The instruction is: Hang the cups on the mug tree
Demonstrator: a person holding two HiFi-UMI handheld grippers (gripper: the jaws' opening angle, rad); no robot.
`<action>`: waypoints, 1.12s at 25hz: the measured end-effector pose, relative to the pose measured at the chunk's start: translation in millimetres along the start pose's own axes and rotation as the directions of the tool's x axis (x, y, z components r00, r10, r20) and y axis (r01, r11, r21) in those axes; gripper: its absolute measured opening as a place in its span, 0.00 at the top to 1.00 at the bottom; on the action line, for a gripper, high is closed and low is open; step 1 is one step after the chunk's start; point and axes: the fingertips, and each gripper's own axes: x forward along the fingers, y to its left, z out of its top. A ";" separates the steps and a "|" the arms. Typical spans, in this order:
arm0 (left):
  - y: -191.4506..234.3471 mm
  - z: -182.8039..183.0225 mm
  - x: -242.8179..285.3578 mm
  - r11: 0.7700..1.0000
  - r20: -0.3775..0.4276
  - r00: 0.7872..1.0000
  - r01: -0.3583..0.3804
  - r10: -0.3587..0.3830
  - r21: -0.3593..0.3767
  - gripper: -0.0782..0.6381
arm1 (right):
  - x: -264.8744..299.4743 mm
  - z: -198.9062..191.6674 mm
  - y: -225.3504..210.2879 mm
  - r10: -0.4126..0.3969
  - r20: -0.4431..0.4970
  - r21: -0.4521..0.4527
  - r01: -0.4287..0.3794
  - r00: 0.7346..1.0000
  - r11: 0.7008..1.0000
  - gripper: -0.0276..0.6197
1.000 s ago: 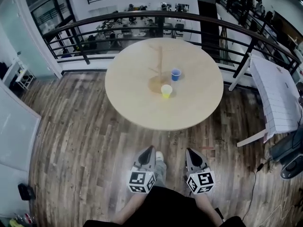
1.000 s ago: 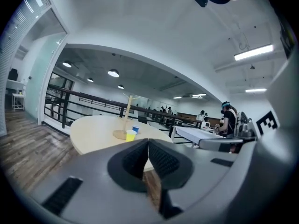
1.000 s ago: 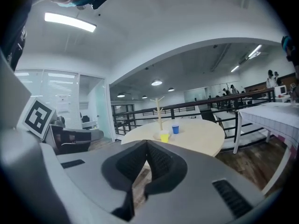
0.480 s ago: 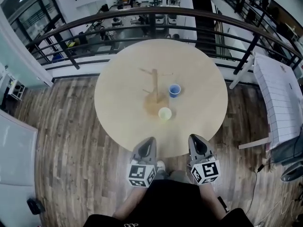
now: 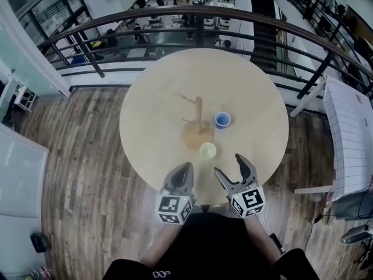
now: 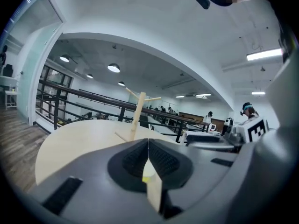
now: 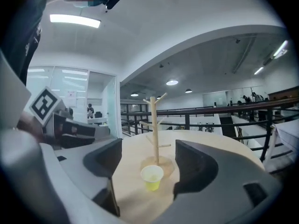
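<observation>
Aim first: right gripper [image 5: 228, 164], jaws just opened and empty, should meet the yellow cup [image 5: 207, 150] squarely; left gripper [image 5: 182, 171] is closed

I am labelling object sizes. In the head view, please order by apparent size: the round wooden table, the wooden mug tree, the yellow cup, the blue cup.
1. round pale wooden table
2. wooden mug tree
3. yellow cup and blue cup: look alike, not ranked.

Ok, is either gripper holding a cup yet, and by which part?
Nothing is held. The left gripper is shut and empty; the right gripper has just been opening, empty, with the yellow cup on the table ahead.
</observation>
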 end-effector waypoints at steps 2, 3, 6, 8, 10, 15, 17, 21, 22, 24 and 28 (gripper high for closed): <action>0.8 0.7 5.9 1.000 -0.001 1.000 -0.011 0.011 0.003 0.87 | 18.6 -29.2 -3.5 0.031 -0.068 -0.018 -0.032 0.997 0.999 0.40; 2.0 0.2 4.9 1.000 -0.004 1.000 -0.017 0.017 0.006 0.87 | 27.2 -46.3 -2.3 0.049 -0.107 -0.020 -0.052 0.993 0.998 0.39; 8.2 -2.1 -6.5 0.999 -0.017 0.999 -0.049 0.049 0.006 0.87 | 47.2 -94.9 5.2 0.097 -0.229 -0.063 -0.114 0.969 0.992 0.38; 15.1 -3.9 -13.5 0.997 -0.036 0.996 -0.083 0.083 0.004 0.87 | 61.3 -125.6 9.5 0.128 -0.331 -0.131 -0.180 0.935 0.975 0.38; 26.0 -8.9 -21.0 0.993 -0.060 0.991 -0.117 0.118 0.009 0.87 | 78.8 -153.6 9.3 0.142 -0.399 -0.136 -0.212 0.906 0.968 0.38; 52.3 -14.7 -31.8 0.984 -0.098 0.979 -0.178 0.180 0.024 0.87 | 119.9 -171.1 -9.5 0.118 -0.401 -0.025 -0.140 0.909 0.990 0.38; 54.5 -13.0 -34.7 0.982 -0.100 0.977 -0.188 0.190 0.033 0.87 | 129.2 -170.2 -10.3 0.124 -0.392 -0.023 -0.145 0.911 0.989 0.38; 61.0 -11.4 -47.2 0.976 -0.103 0.970 -0.216 0.219 0.039 0.87 | 142.7 -170.0 3.5 0.150 -0.364 -0.003 -0.162 0.919 0.987 0.38; 62.0 -12.3 -47.0 0.975 -0.104 0.970 -0.218 0.221 0.040 0.87 | 144.9 -170.2 3.5 0.147 -0.359 -0.002 -0.159 0.922 0.987 0.38; 61.2 -13.7 -44.9 0.977 -0.101 0.972 -0.209 0.212 0.041 0.87 | 145.9 -170.8 0.2 0.136 -0.355 0.001 -0.145 0.925 0.989 0.38; 56.6 -13.0 -42.1 0.981 -0.105 0.976 -0.188 0.192 0.047 0.87 | 139.1 -154.1 -4.7 0.112 -0.320 0.015 -0.113 0.941 0.994 0.43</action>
